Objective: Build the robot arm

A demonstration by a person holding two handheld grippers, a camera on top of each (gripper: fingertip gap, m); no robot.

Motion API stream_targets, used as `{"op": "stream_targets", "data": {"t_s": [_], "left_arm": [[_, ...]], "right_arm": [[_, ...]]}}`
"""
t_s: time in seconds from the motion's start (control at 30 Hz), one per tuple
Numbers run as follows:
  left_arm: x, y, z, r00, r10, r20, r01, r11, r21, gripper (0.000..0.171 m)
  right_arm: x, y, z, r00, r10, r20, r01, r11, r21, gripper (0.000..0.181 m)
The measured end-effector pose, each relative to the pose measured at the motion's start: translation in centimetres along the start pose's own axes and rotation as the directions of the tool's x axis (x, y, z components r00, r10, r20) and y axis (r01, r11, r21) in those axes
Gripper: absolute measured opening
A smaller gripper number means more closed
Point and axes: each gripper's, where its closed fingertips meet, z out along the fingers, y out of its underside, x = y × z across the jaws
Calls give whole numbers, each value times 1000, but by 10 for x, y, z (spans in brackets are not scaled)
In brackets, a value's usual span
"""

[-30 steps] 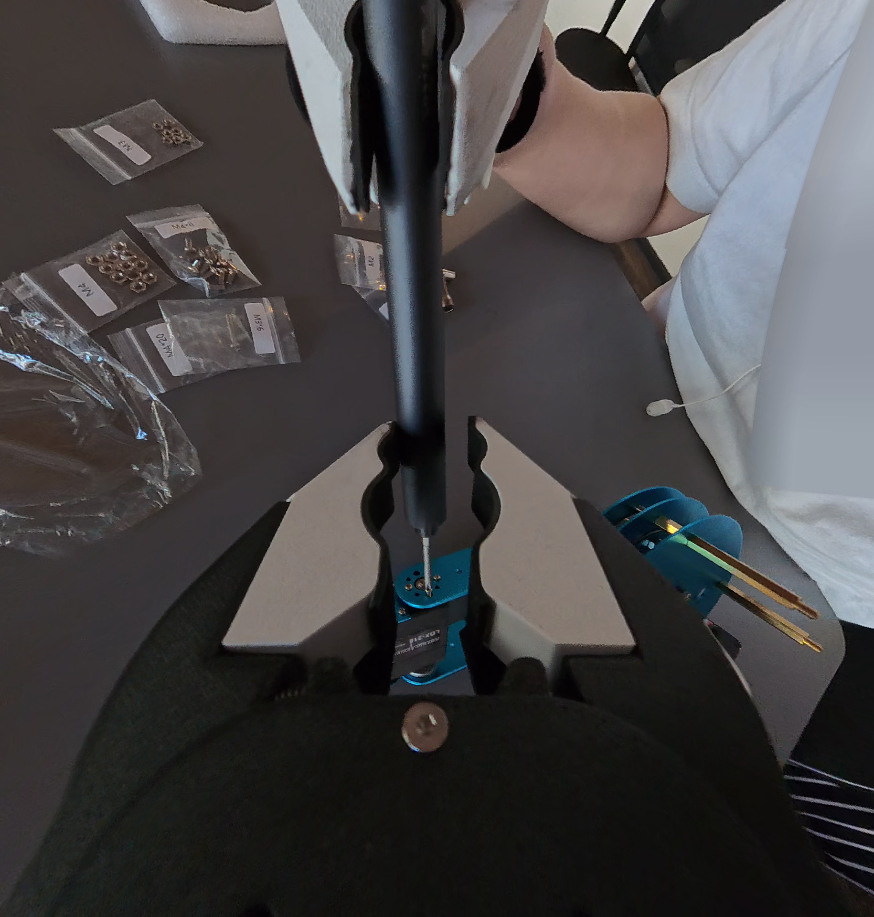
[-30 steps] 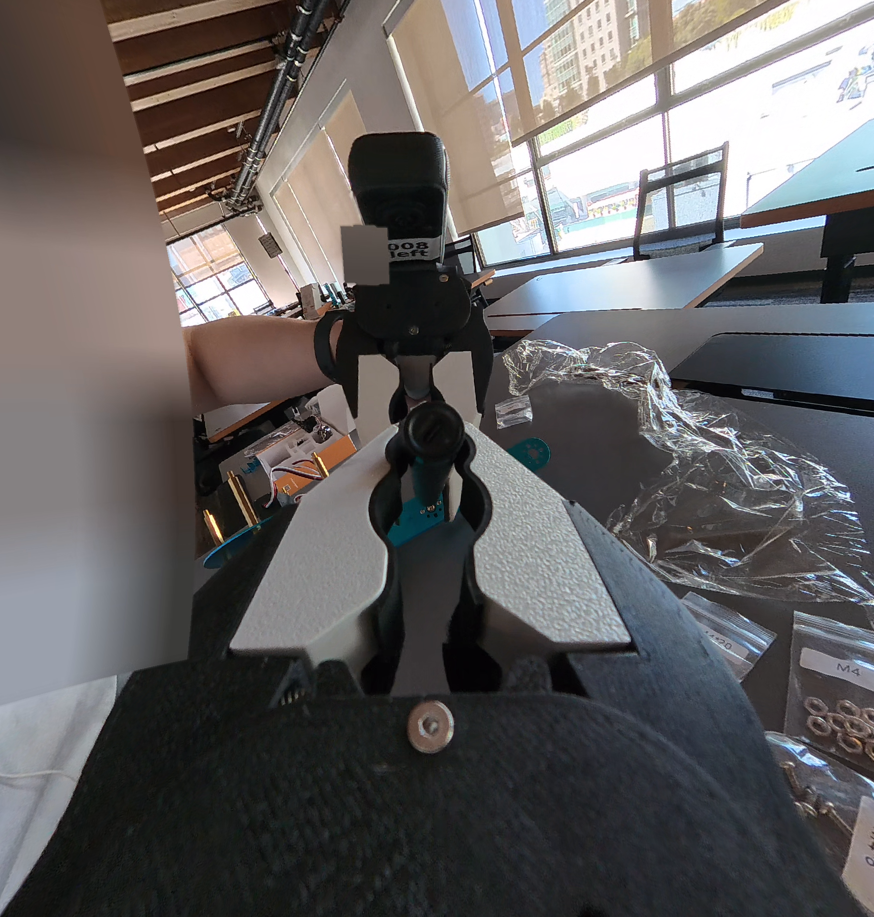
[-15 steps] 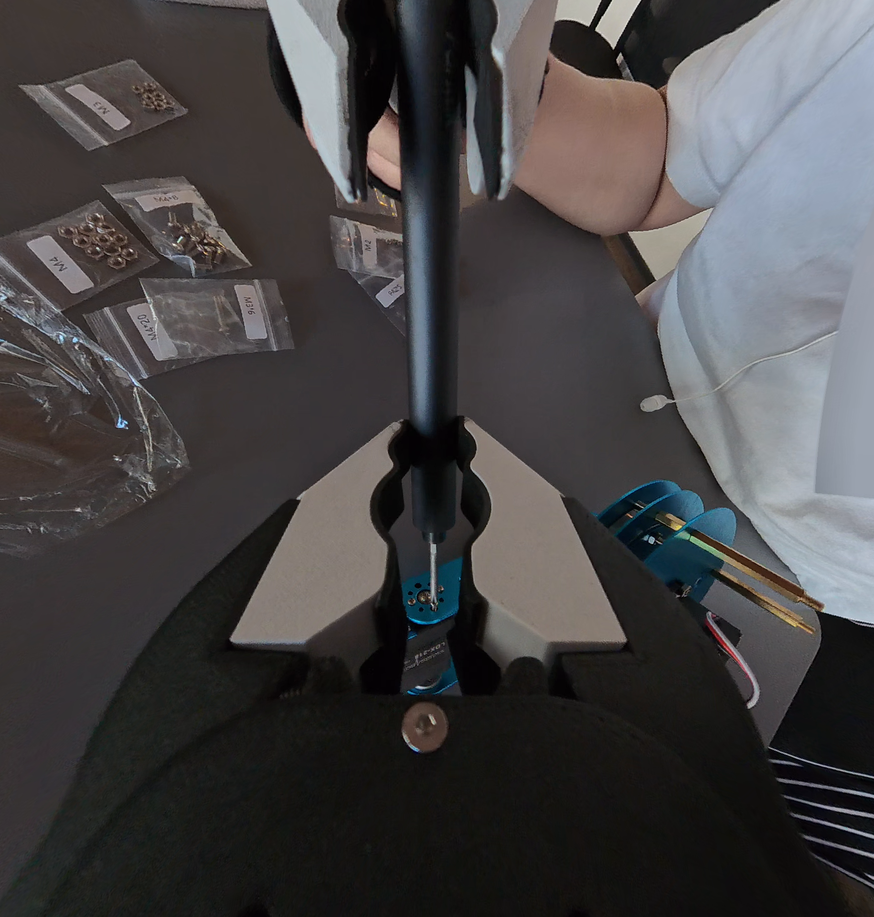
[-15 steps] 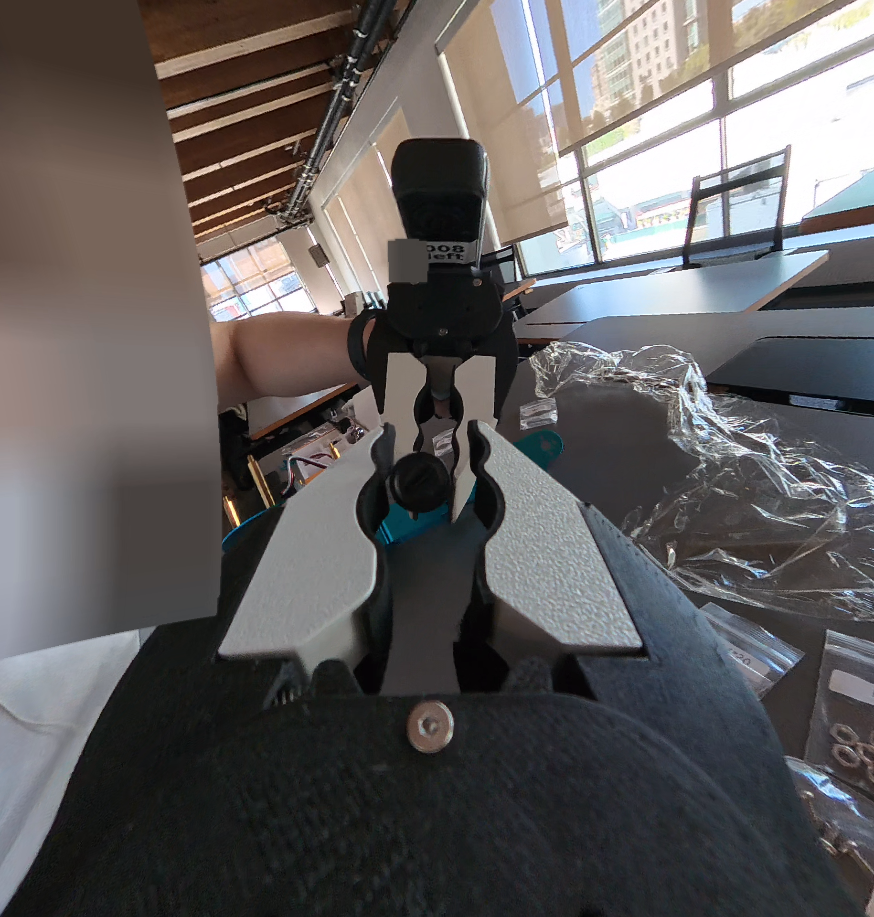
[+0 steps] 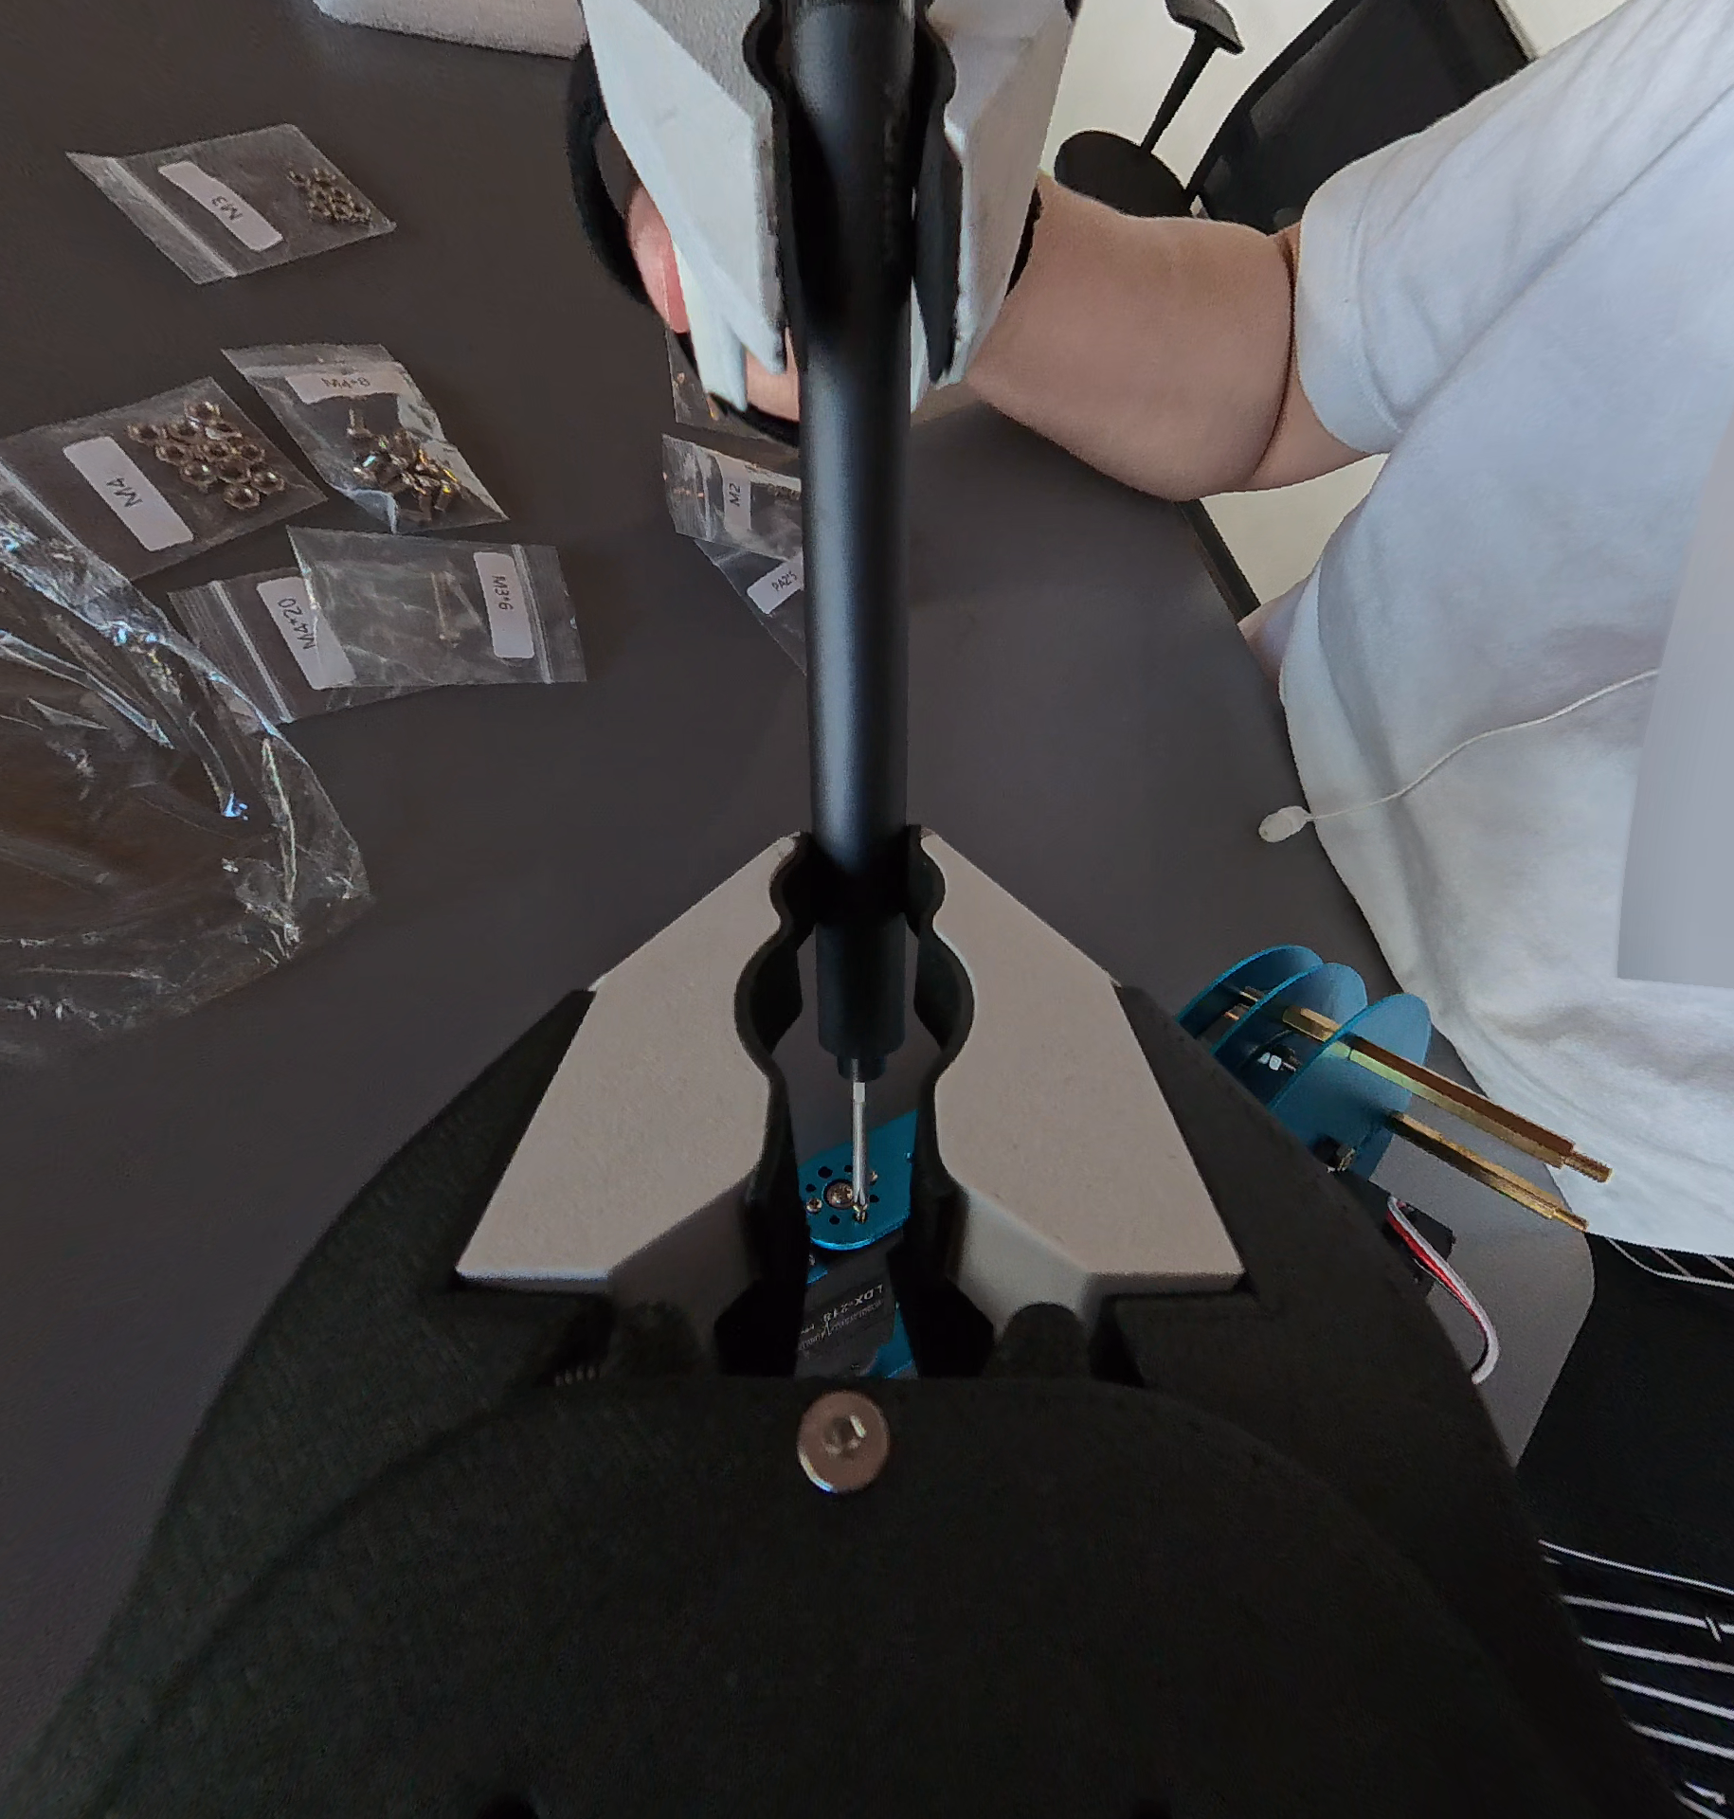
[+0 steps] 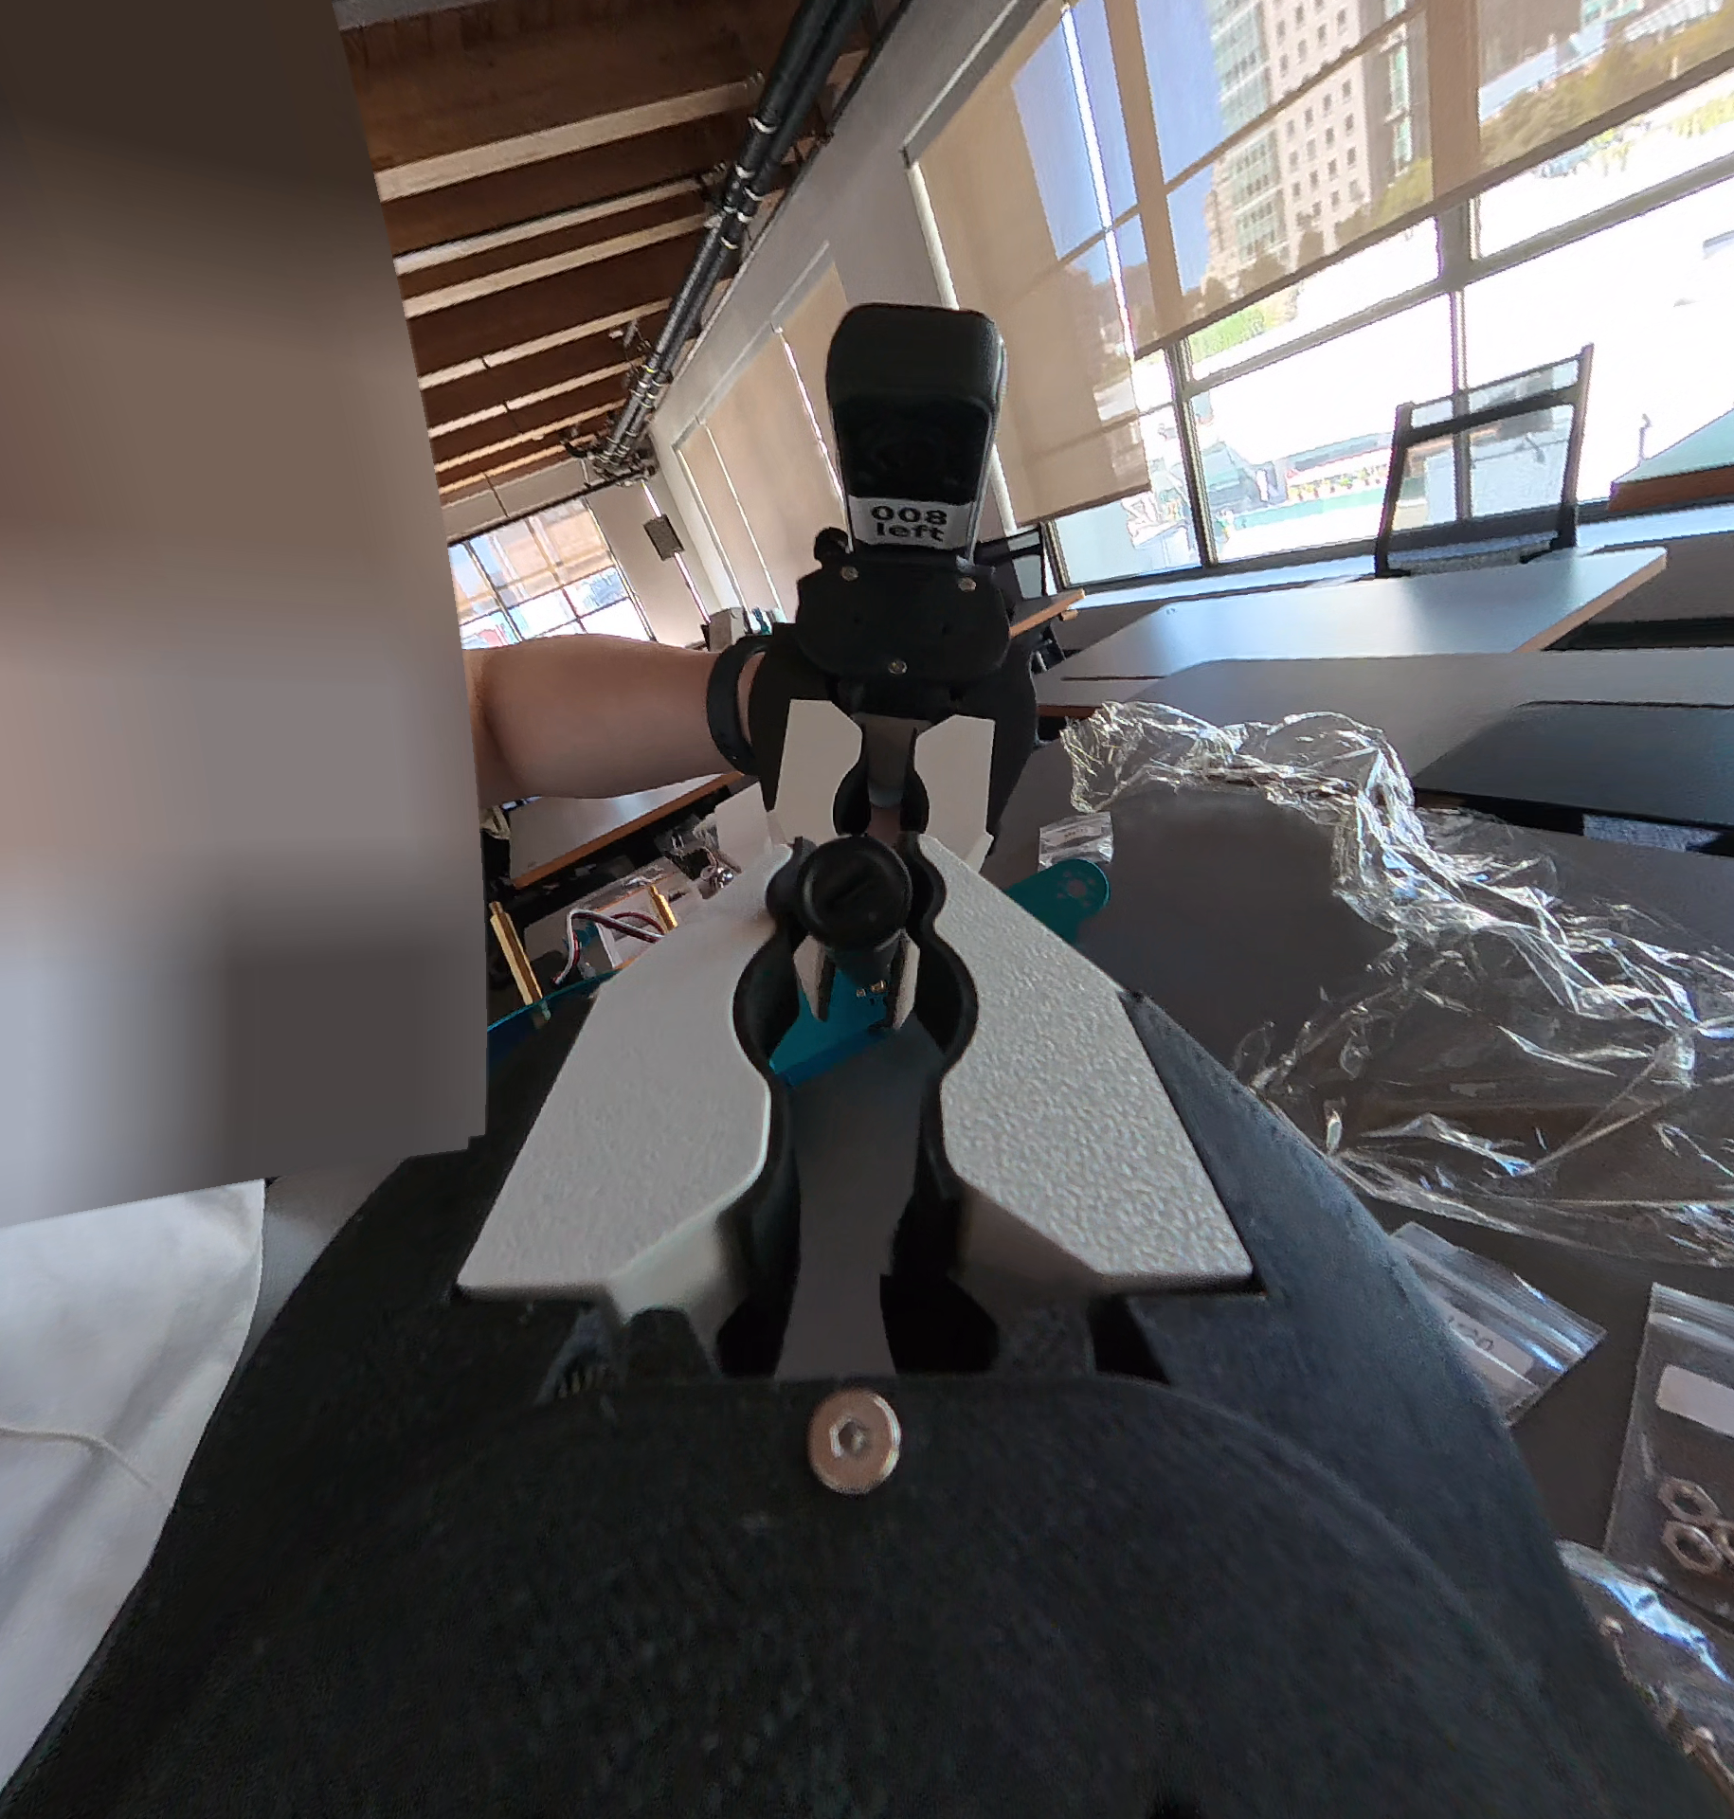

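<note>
My left gripper point(image 5: 858, 858) is shut on a small black servo point(image 5: 838, 1314) with a blue metal bracket and round blue horn point(image 5: 824, 1225), held deep between its jaws. My right gripper point(image 6: 853, 854) is shut on a long black screwdriver point(image 5: 855, 591), and it also shows at the top of the left wrist view point(image 5: 848, 379). The screwdriver runs down between the left fingers. Its thin tip rests on a small screw point(image 5: 840, 1193) in the horn. In the right wrist view I see the screwdriver's end cap point(image 6: 853, 891), the left gripper point(image 6: 855, 1004) beyond it, and the blue bracket point(image 6: 814, 1053).
Several small zip bags of nuts and screws point(image 5: 194, 463) and crumpled clear plastic point(image 5: 105, 837) lie on the dark table point(image 5: 646, 837) to the left. A blue disc assembly with brass standoffs point(image 5: 1336, 1053) lies at the right, near the table edge. A person's arm point(image 5: 1139, 344) and white shirt are close by. The gap from one gripper's tips to the other's is roughly 8 centimeters.
The left jaws have drawn closer around the servo. The right gripper and screwdriver have shifted and tilted slightly. The tip stays at the screw on the blue horn.
</note>
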Motion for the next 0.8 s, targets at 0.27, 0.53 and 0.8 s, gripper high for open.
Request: {"op": "stream_targets", "data": {"t_s": [0.27, 0.53, 0.8], "left_arm": [[-1, -1, -4, 1000, -10, -1, 10, 1000, 9, 16], [-1, -3, -6, 1000, -11, 15, 11, 999, 40, 20], [-3, -3, -8, 999, 1, 44, -3, 999, 46, 17]], "right_arm": [[5, -6, 8, 996, 37, -81, -39, 999, -28, 17], [11, -7, 14, 979, 67, -193, -83, 993, -79, 18], [16, -8, 19, 932, 161, -325, -204, 974, -103, 18]]}}
